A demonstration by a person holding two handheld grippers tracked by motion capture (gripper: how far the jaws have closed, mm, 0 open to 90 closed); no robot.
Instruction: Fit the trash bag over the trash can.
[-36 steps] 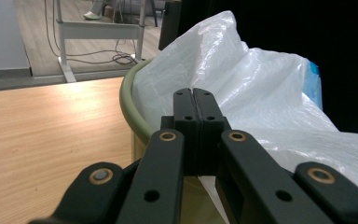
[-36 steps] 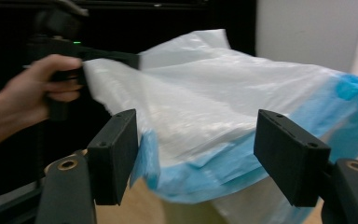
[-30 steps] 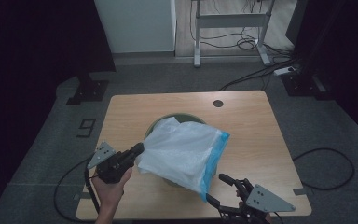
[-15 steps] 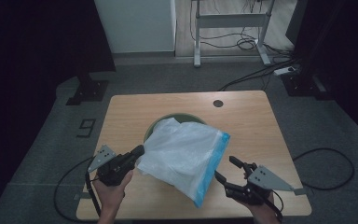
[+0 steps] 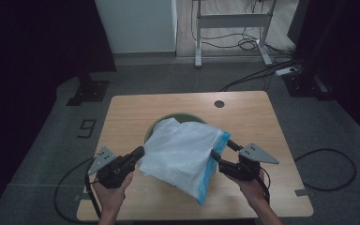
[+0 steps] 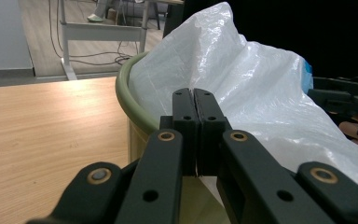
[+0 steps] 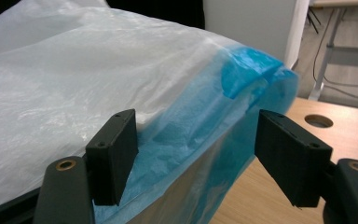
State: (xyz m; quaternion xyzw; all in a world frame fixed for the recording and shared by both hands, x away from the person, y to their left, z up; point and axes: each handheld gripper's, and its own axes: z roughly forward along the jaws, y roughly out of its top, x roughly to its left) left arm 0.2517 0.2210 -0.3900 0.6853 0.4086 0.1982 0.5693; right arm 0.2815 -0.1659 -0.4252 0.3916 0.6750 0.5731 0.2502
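A white plastic bag (image 5: 183,154) with a blue edge (image 7: 247,70) is draped over a green bowl (image 5: 168,118) in the middle of the wooden table (image 5: 131,112). My left gripper (image 5: 138,152) is at the bag's left side and is shut on a fold of the white film (image 6: 261,93), next to the bowl's rim (image 6: 130,100). My right gripper (image 5: 221,149) is at the bag's right side. Its jaws stand open around the blue edge (image 7: 200,135) and have just been closing a little without pressing on it.
A round cable hole (image 5: 219,103) is in the table's far right part. Beyond the table stand a white desk frame (image 5: 229,23) and a dark stand base (image 5: 89,91), with cables (image 5: 272,70) across the floor.
My right gripper has moved from near the table's front edge away from me and to the bag's blue edge. The left gripper and its hold on the bag are the same.
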